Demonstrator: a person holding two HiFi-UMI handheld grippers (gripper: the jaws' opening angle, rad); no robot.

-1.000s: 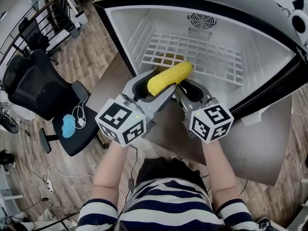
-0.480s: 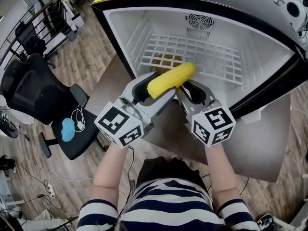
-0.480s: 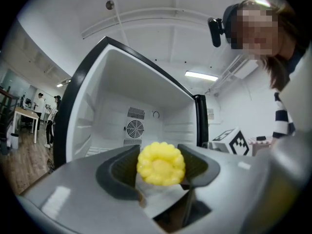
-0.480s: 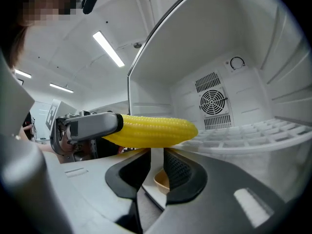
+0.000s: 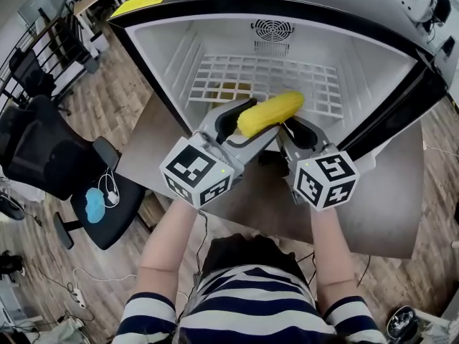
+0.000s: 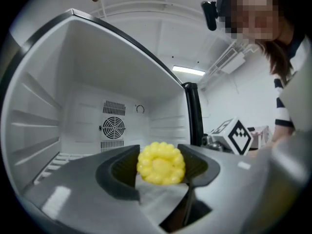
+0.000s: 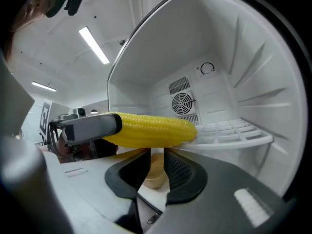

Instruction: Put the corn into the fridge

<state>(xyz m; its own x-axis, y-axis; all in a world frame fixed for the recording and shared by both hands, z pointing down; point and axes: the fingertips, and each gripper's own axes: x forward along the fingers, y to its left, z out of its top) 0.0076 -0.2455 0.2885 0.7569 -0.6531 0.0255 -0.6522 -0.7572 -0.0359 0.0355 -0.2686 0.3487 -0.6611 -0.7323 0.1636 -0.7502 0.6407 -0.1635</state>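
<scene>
A yellow corn cob [image 5: 270, 113] is held across the jaws of my left gripper [image 5: 247, 118], which is shut on it. Its tip reaches the front edge of the white wire shelf [image 5: 265, 77] in the open fridge [image 5: 165, 56]. The left gripper view looks at the corn [image 6: 161, 163] end-on between the dark pads of the left gripper [image 6: 161, 168]. My right gripper [image 5: 295, 129] sits just right of the cob and slightly under it. In its own view the right gripper [image 7: 156, 164] has its jaws almost touching with nothing between them, the corn [image 7: 151, 129] lying above.
The fridge stands on a grey table [image 5: 387, 206]; its back wall carries a round fan grille [image 5: 272, 29]. A tan bowl-like thing [image 7: 155, 172] lies below the shelf. The fridge's dark frame [image 5: 401, 113] flanks my right. A black office chair [image 5: 43, 149] stands on the wooden floor at left.
Both grippers have shifted right and a little toward the fridge, carrying the corn with them. The cob's tip now reaches the shelf's front edge.
</scene>
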